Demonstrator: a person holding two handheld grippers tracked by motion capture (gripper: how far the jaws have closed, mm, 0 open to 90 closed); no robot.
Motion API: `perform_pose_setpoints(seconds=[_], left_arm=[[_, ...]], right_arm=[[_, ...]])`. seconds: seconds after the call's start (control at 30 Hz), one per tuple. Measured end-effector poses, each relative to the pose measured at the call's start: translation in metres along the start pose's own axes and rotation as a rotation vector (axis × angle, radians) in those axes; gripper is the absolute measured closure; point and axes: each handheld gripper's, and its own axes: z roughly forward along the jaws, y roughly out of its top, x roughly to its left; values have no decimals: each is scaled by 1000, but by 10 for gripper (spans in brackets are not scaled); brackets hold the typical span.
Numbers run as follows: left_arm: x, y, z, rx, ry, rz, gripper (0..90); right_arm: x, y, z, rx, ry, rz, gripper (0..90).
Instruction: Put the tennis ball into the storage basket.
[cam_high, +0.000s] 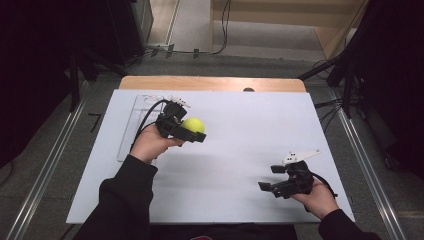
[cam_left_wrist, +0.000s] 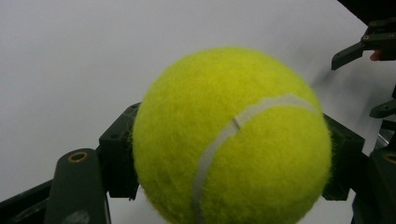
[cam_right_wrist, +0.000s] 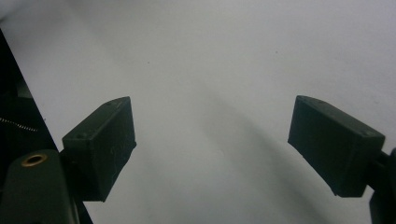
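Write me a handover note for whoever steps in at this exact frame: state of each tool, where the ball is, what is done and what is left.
Left tool: shut on the tennis ball, pads pressing its two sides, held above the white table at its left half.
Right tool: open, nothing between the jaws, low over the table near its front right corner, pointing toward the left tool.
A clear tray lies at the table's left edge, beside the left hand.
Done: the ball is picked up and firmly gripped.
Left: it still has to be put somewhere or passed over; the open right tool looks ready to receive it, though that is a guess.
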Motion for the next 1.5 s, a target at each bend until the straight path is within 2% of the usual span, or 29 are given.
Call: perform_pose_setpoints(seconds=[0.2, 0.4, 0.77, 1.5], left_arm=[[7, -2, -3, 4, 27, -13, 268], [13, -5, -7, -3, 34, -31, 269], [20, -7, -19, -20, 66, -52, 269], [33, -15, -29, -23, 119, -88, 269]], right_arm=[[0, 0, 0, 1, 0, 0, 128], [0, 0, 0, 0, 1, -2, 128], [0, 1, 1, 2, 0, -2, 128], [0, 3, 3, 2, 8, -15, 128]])
